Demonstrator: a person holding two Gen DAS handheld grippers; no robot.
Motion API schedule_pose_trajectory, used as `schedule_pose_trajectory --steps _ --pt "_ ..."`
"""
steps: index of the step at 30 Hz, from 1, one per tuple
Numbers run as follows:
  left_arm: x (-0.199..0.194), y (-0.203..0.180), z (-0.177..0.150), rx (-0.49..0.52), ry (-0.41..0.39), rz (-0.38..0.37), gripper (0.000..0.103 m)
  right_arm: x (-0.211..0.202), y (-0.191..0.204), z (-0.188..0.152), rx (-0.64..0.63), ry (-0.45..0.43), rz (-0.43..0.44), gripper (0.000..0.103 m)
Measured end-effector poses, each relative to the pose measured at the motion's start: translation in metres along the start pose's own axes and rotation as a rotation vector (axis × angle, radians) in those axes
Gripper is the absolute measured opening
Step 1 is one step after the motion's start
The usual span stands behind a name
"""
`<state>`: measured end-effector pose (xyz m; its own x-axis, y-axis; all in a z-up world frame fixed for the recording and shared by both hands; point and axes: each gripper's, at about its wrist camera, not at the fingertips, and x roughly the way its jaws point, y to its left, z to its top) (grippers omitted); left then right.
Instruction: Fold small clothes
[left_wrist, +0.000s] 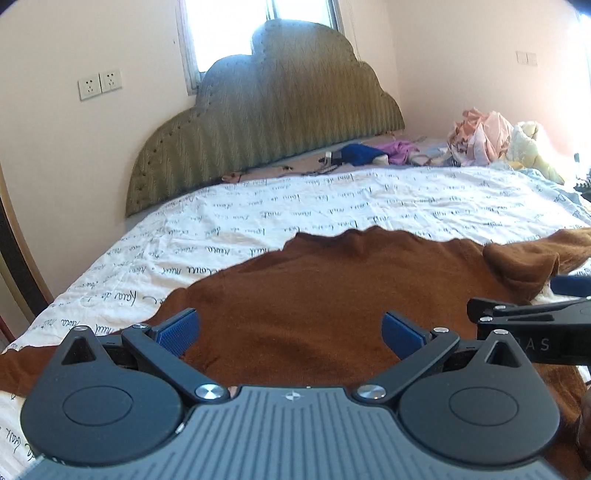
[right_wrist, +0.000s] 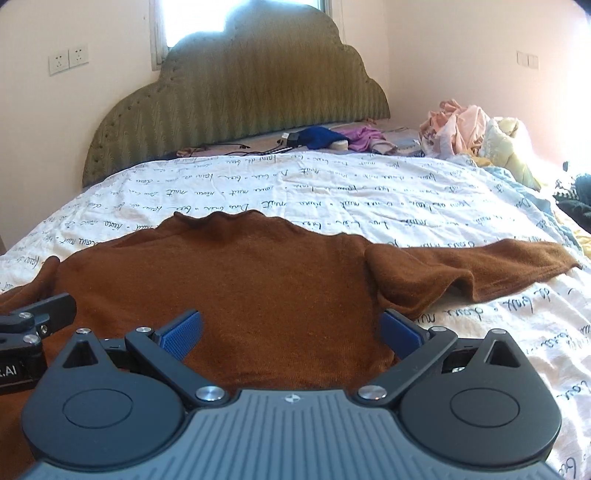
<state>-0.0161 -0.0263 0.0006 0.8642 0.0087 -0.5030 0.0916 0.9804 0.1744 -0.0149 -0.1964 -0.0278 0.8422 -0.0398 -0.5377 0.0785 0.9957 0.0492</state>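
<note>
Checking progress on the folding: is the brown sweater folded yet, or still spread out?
Spread out. The brown sweater lies flat on the bedsheet, body unfolded, its right sleeve stretched sideways. Both grippers hover open above it.

Bare quilt (right_wrist: 332, 192) beyond the brown sweater (right_wrist: 240, 288): open passage to the headboard (right_wrist: 240, 92). Far right blocked by clothes pile (right_wrist: 465, 129) (blue cloth (right_wrist: 317, 137) beside it). Grippers close side by side.

Bright daylight, blown-out window (left_wrist: 236, 29) glare, fisheye edge bending, soft focus
</note>
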Motion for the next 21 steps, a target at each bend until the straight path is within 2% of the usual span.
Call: schedule_pose_trajectory --steps 2,4,7,13,21 --pt "0.000 0.001 -0.001 -0.004 0.021 0.001 0.103 -0.001 0.004 0.001 -0.031 -0.004 -0.033 0.103" --pt "0.000 0.004 -0.001 -0.026 0.030 0.019 0.103 -0.001 0.005 0.003 -0.043 0.016 -0.010 0.103" --pt "0.002 0.011 0.000 -0.077 0.057 0.001 0.103 0.000 0.005 0.005 -0.031 0.034 0.013 0.103" --pt "0.001 0.017 0.001 -0.095 0.064 0.024 0.103 0.004 0.010 0.005 -0.046 0.063 0.039 0.103" --pt "0.005 0.015 0.002 -0.102 0.086 0.014 0.103 0.009 0.015 0.003 -0.076 0.088 0.049 0.103"
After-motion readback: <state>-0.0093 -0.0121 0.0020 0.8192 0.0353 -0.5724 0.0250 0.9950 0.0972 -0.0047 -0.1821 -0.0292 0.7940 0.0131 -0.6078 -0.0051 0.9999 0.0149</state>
